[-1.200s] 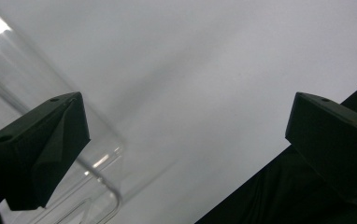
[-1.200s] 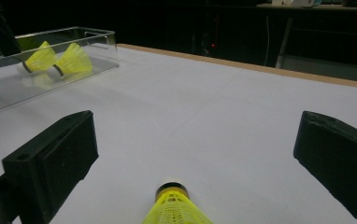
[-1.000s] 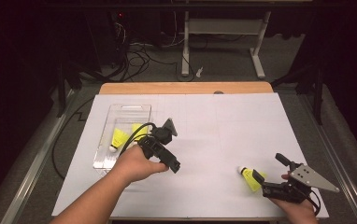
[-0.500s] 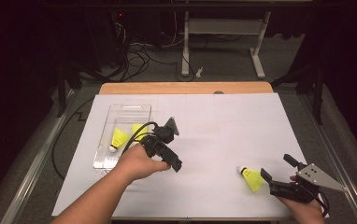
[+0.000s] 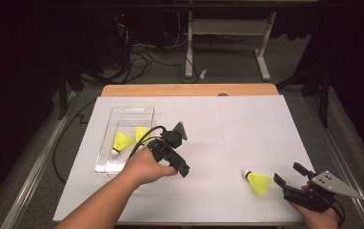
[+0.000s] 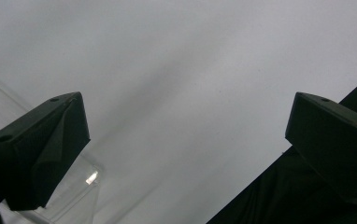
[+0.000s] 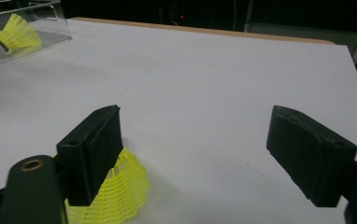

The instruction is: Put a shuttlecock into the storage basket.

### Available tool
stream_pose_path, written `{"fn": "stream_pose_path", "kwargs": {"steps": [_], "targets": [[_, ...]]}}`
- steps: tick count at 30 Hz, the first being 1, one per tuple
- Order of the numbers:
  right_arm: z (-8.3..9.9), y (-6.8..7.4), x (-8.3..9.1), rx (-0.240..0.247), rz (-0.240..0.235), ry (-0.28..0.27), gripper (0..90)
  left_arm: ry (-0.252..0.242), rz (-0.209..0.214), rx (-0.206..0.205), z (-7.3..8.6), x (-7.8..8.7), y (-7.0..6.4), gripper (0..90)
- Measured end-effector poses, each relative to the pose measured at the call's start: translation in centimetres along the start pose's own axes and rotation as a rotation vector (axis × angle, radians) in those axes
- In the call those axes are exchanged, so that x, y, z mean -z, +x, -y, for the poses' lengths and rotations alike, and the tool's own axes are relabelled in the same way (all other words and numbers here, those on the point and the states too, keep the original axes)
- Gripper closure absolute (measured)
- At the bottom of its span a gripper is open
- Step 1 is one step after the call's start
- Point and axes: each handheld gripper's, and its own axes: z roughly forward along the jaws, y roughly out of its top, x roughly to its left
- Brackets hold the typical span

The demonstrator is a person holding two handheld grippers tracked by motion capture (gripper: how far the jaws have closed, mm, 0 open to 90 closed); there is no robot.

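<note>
A yellow shuttlecock (image 5: 257,182) with a white cork lies on the white table near the front right. My right gripper (image 5: 288,174) stands open just right of it, jaws pointing left. In the right gripper view the shuttlecock (image 7: 120,191) lies on the outer side of the left jaw, and nothing sits between the jaws of the right gripper (image 7: 195,114). My left gripper (image 5: 176,153) hovers mid-table beside a clear plastic tray (image 5: 123,113). In its own view the left gripper (image 6: 186,100) is open over bare table. Two yellow shuttlecocks (image 5: 121,141) (image 5: 142,132) lie in the tray.
The table's wooden far edge (image 5: 189,89) runs along the back. A corner of the clear tray (image 6: 74,200) appears low in the left gripper view. Beyond the table are dark floor, cables and a desk frame (image 5: 227,28). The tray (image 7: 50,18) sits far left in the right gripper view.
My right gripper has drawn back to the right, away from the shuttlecock, which stays lying on the table. The left gripper has barely moved.
</note>
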Motion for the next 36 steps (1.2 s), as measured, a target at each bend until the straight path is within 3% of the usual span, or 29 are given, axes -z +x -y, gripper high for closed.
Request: {"fn": "stream_pose_path", "kwargs": {"steps": [6,14,18,19,26,31,36], "targets": [[0.2,0.2,0.1,-0.003,-0.041,0.037,32.8,-0.001,0.001,-0.001,0.0,0.0,0.1,0.6],[0.8,0.2,-0.4,-0.01,-0.108,0.136,50.3,0.002,0.002,-0.003,0.0,0.0,0.1,0.7],[1.0,0.6,-1.1,0.011,-0.122,0.201,58.6,0.003,0.008,-0.006,-0.1,-0.2,0.1,0.7],[0.9,0.8,-1.4,0.038,-0.117,0.224,60.3,0.003,0.011,-0.007,-0.1,-0.2,0.0,0.7],[0.5,1.6,-2.6,0.058,-0.135,0.25,74.0,0.005,0.005,-0.014,-0.2,-0.5,-0.4,0.7],[0.4,1.9,-2.8,0.081,-0.142,0.25,88.8,0.006,0.01,-0.019,-0.4,-0.6,-0.4,1.0],[0.4,1.7,-2.8,0.085,-0.146,0.252,90.0,0.002,0.012,-0.021,-0.5,-0.7,-0.3,1.0]]}}
